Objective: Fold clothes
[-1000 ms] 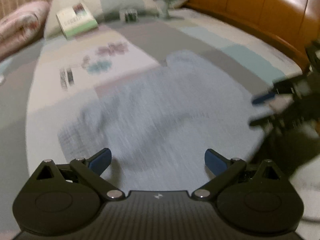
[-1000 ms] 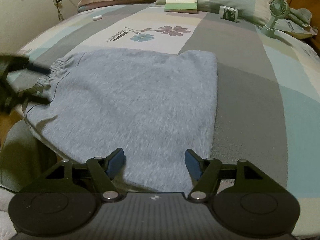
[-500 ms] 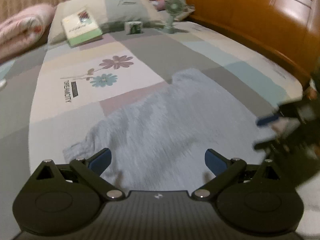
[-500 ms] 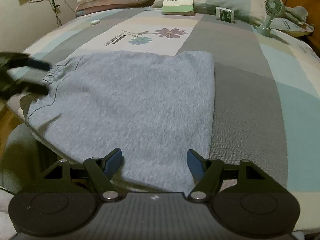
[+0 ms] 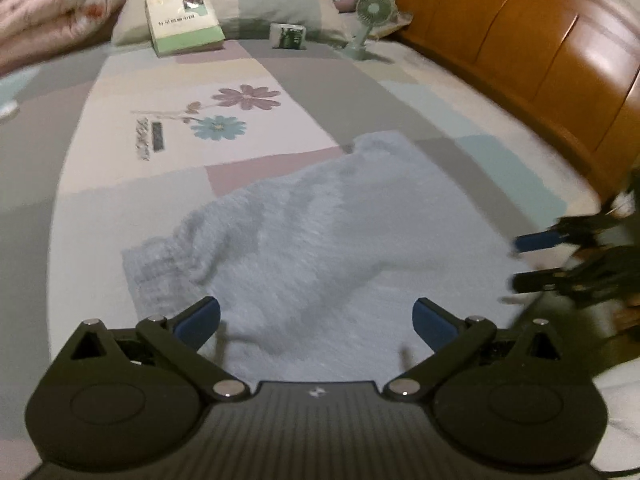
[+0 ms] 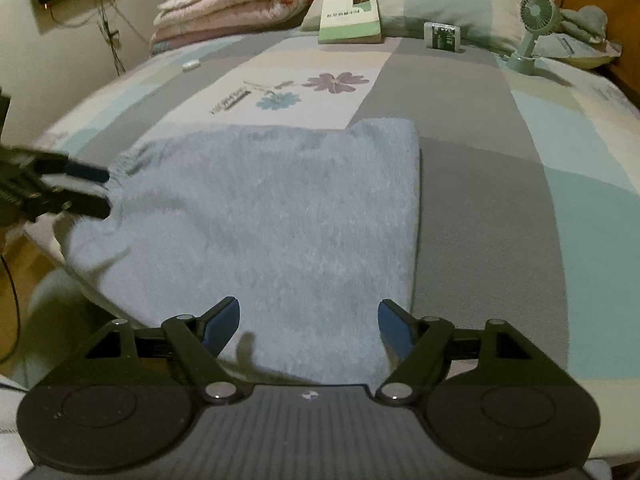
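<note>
since a second earlier the left-wrist view had sharpened and now took in more of the bed (image 5: 360, 92), while the right tongs (image 6: 309, 322) had spread wider and were opening, nothing between them. the left tongs (image 5: 316, 322) stood wide apart, empty, over the one pale blue fleece garment (image 6: 280, 216), which lay folded flat at the near edge of the bed, its gathered waistband by the left tongs. further off lay one book (image 6: 350, 12), one small packet (image 6: 444, 36), one mint handheld fan (image 6: 532, 28).
</note>
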A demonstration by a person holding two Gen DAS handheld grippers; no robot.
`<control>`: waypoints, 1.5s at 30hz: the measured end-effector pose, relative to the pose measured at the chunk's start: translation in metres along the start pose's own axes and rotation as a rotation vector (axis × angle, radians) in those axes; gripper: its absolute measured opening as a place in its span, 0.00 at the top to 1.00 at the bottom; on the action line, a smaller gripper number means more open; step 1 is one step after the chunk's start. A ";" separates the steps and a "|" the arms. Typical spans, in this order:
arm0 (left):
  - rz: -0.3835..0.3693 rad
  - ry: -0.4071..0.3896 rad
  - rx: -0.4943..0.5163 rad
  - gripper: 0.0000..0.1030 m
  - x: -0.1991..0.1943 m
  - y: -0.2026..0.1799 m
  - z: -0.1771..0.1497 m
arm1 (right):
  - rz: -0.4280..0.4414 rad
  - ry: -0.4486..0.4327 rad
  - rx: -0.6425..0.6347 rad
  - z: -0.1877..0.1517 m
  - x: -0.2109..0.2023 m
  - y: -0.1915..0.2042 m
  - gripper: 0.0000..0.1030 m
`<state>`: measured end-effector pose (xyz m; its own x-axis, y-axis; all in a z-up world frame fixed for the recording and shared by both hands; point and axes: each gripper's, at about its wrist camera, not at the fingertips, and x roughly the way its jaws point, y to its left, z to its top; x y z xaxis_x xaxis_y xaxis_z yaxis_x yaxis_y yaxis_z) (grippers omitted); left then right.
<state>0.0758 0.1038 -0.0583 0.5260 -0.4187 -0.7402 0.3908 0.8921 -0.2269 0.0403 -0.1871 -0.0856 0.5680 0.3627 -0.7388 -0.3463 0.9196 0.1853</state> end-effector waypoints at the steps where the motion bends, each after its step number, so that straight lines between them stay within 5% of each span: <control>1: -0.018 0.009 -0.015 0.01 -0.002 0.000 -0.003 | 0.012 0.001 0.005 0.001 0.001 0.000 0.20; 6: -0.038 0.103 -0.117 0.01 0.005 0.002 -0.028 | 0.023 0.019 -0.005 0.004 0.007 0.002 0.19; 14: -0.005 0.058 -0.116 0.01 -0.020 0.000 -0.019 | 0.055 0.054 0.036 0.007 0.012 -0.005 0.15; 21: 0.034 0.032 -0.297 0.03 -0.030 0.062 -0.001 | 0.126 0.039 0.103 0.027 0.007 -0.021 0.07; 30: -0.118 0.109 -0.549 0.03 -0.004 0.122 -0.024 | 0.241 0.054 0.384 0.048 0.021 -0.088 0.01; 37: -0.245 0.130 -0.612 0.03 0.014 0.137 -0.035 | 0.344 0.138 0.531 0.033 0.044 -0.119 0.00; 45: -0.357 0.127 -0.610 0.03 0.035 0.149 -0.015 | 0.491 0.117 0.581 0.038 0.067 -0.128 0.00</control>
<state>0.1408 0.2242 -0.1276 0.3383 -0.7127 -0.6145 0.0108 0.6559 -0.7547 0.1513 -0.2744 -0.1341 0.3563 0.7611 -0.5420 -0.0724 0.6008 0.7961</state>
